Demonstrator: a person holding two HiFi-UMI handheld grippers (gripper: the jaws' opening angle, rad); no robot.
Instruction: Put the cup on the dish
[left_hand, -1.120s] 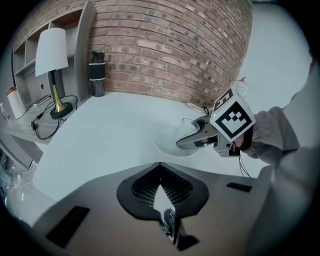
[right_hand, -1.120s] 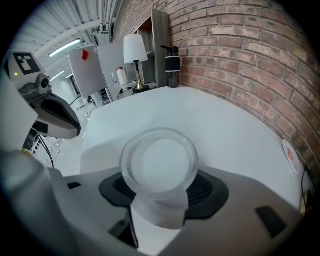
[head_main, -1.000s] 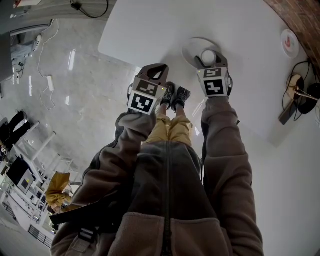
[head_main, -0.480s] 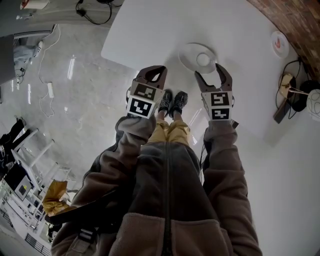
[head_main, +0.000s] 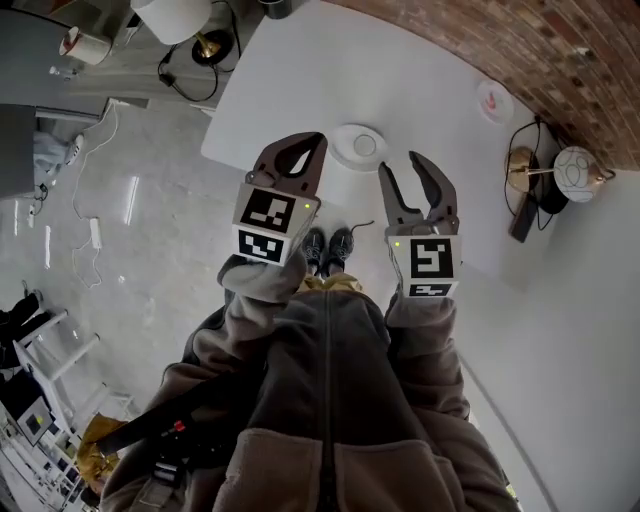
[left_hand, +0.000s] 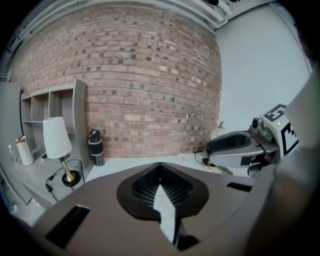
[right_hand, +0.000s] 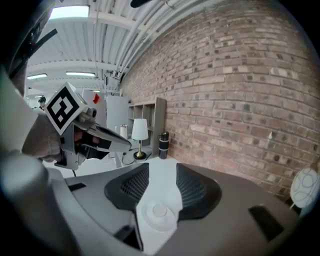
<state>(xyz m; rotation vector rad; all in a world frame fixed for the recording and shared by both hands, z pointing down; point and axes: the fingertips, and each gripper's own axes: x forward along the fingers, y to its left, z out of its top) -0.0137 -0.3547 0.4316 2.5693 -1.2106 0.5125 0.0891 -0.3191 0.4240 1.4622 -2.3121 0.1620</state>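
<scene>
White table bears cup on dish; left gripper closed, right gripper closing, empty.

The right tool hides part of the dish; the lamp shade is cut off.

Table top plain white, no pattern. Dish white; cup white too, barely distinct against it. Small plate white with a pink-red mark at centre. Wall red-brown brick with pale mortar lines in a regular running pattern. Floor light grey, glossy, with faint marbling. Left gripper: taupe-grey shell, black pads with a fine grid texture, cube faces white with black square markers. Jacket grey-brown fleece with a darker zip line; trousers mustard tan; shoes dark grey-black. Lamp: white shade, brass stem and base, black cable. Bottle black with a pale grey band.
</scene>
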